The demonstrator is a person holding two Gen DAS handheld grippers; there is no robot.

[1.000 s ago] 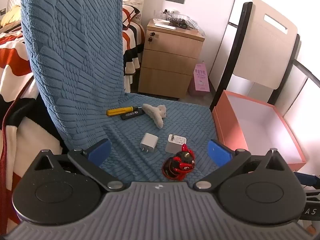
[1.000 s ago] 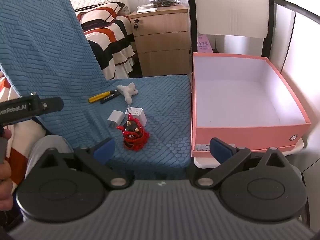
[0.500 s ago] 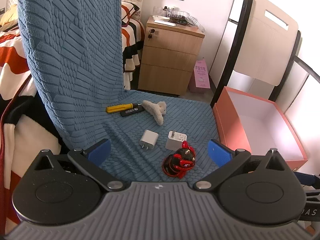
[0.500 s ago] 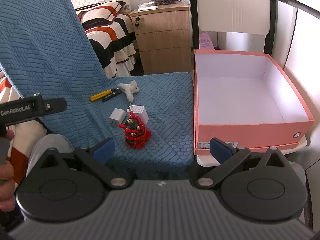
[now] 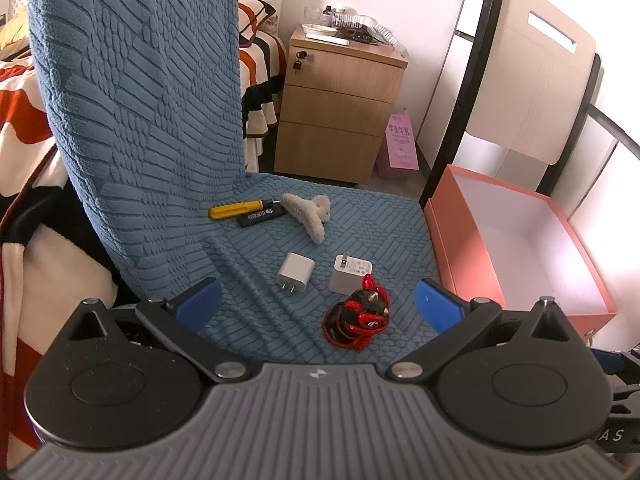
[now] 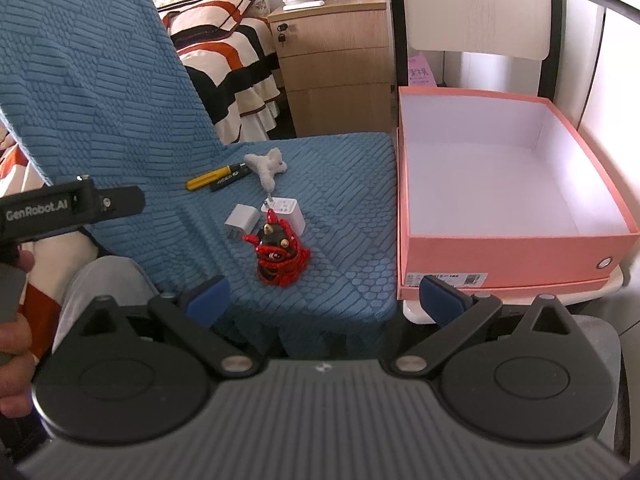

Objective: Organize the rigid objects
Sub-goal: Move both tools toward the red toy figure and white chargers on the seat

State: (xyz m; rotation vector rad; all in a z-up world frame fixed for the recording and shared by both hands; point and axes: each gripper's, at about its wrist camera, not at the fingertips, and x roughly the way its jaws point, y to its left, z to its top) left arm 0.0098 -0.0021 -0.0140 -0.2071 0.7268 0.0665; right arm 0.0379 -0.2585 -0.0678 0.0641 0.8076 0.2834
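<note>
On the blue-covered chair seat [image 5: 372, 216] lie a red and black figurine [image 5: 358, 320] [image 6: 280, 254], two white chargers [image 5: 295, 272] [image 5: 351, 273], a fluffy white hair clip [image 5: 310, 216], a yellow-handled tool [image 5: 236, 210] and a black stick [image 5: 262, 216]. An open, empty pink box [image 6: 500, 236] [image 5: 516, 248] stands to the right of the seat. My left gripper [image 5: 318, 308] is open and empty, just before the figurine. My right gripper [image 6: 326, 298] is open and empty, before the seat's front edge.
A wooden bedside cabinet [image 5: 336, 108] stands behind the seat, with a striped bed [image 6: 224, 52] to its left. A white chair back [image 5: 532, 92] rises behind the box. The left gripper's body [image 6: 68, 208] shows at the left of the right wrist view.
Both grippers have moved slightly forward and down toward the seat; the objects sit a little closer in view. Both stay open and nothing on the seat has moved.
</note>
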